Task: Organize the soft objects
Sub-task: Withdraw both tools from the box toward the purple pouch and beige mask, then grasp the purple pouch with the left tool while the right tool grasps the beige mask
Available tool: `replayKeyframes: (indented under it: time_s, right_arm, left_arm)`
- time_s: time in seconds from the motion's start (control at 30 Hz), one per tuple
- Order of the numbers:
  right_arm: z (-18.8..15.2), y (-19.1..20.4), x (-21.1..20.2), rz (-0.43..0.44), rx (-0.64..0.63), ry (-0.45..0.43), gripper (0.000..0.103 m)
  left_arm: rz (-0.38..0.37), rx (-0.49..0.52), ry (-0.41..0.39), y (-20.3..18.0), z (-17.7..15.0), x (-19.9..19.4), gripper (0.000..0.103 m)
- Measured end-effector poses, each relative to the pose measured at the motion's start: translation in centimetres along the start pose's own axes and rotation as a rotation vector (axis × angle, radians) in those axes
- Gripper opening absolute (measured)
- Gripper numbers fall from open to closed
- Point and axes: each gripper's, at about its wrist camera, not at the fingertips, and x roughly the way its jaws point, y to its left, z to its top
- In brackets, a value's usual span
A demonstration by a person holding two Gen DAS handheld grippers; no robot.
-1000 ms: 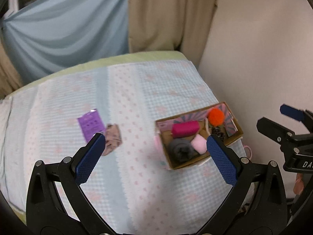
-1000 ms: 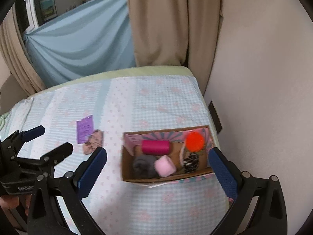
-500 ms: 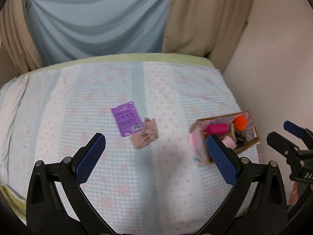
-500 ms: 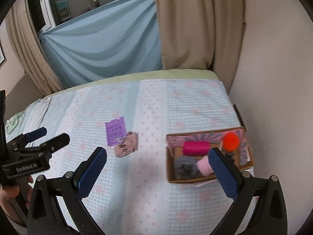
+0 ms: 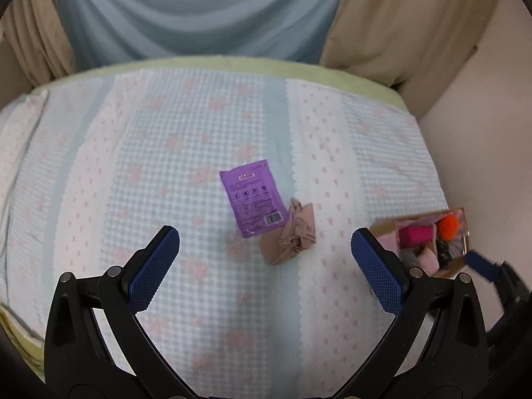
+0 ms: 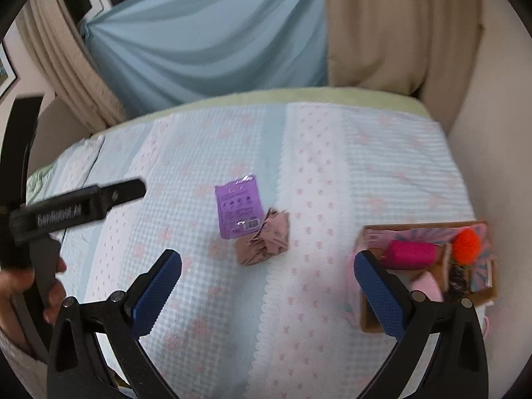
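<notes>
A purple flat packet [image 5: 253, 197] [image 6: 238, 210] lies mid-bed, with a crumpled tan cloth [image 5: 292, 236] [image 6: 264, 237] touching its lower right corner. At the bed's right edge stands a cardboard box [image 5: 460, 263] [image 6: 369, 324] holding a magenta roll [image 6: 410, 254], an orange pompom [image 6: 466, 245], a pink soft piece [image 6: 429, 287] and a dark item. My left gripper [image 5: 265, 269] hovers open above the bed, nearer me than the cloth. My right gripper [image 6: 267, 287] is open too, with the cloth ahead and the box by its right finger. Neither holds anything.
The bed wears a light blue and white cover with pink dots [image 5: 166, 166]. Blue and beige curtains [image 6: 216, 40] hang behind it, and a wall [image 6: 492, 133] runs along the right side. In the right wrist view a hand [image 6: 20, 286] holds the left gripper's handle at far left.
Both views have swung left from the box toward the bed's middle. The packet and cloth now sit near centre and the box has slid to the right edge. Both grippers stay open.
</notes>
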Motion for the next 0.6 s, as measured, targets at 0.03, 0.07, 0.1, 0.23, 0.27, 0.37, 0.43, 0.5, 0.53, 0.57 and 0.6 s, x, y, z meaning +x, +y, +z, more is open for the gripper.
replayKeyframes:
  time_s: [0.03, 0.07, 0.1, 0.23, 0.27, 0.37, 0.43, 0.5, 0.53, 0.57, 0.6]
  right_arm:
    - [0.1, 0.1, 1.2, 0.007, -0.004, 0.016, 0.103]
    - [0.2, 0.1, 2.5, 0.013, -0.005, 0.03, 0.103]
    - [0.3, 0.1, 4.1, 0.021, -0.006, 0.051, 0.103]
    - [0.3, 0.3, 8.7, 0.034, -0.021, 0.114, 0.103]
    - [0.3, 0.3, 10.0, 0.037, -0.03, 0.13, 0.103]
    - [0.3, 0.1, 13.2, 0.038, -0.053, 0.167, 0.103]
    - [0.2, -0.2, 15.7, 0.044, -0.065, 0.188, 0.103]
    - [0.0, -0.6, 18.0, 0.054, -0.067, 0.213, 0.103]
    - [-0.2, -0.8, 19.5, 0.063, -0.069, 0.229, 0.103]
    - [-0.4, -0.8, 20.7, 0.068, -0.076, 0.242, 0.103]
    - [-0.6, -0.7, 21.7, 0.068, -0.088, 0.253, 0.103]
  left_arm:
    - [-0.001, -0.011, 0.016, 0.5, 0.5, 1.3, 0.103]
    - [-0.004, -0.022, 0.034, 0.9, 1.0, 2.6, 0.103]
    - [-0.009, -0.031, 0.049, 1.2, 1.4, 3.7, 0.103]
    - [-0.013, -0.075, 0.121, 2.4, 2.4, 9.7, 0.103]
    - [-0.012, -0.085, 0.138, 2.6, 2.6, 11.2, 0.103]
    - [-0.007, -0.104, 0.193, 2.9, 2.9, 15.6, 0.103]
    - [-0.005, -0.11, 0.226, 2.9, 3.0, 18.4, 0.103]
    - [0.002, -0.107, 0.25, 2.8, 3.0, 20.8, 0.103]
    - [0.008, -0.105, 0.262, 2.8, 3.0, 22.2, 0.103]
    - [0.015, -0.104, 0.276, 2.8, 2.9, 23.6, 0.103]
    - [0.023, -0.105, 0.294, 2.8, 2.8, 25.6, 0.103]
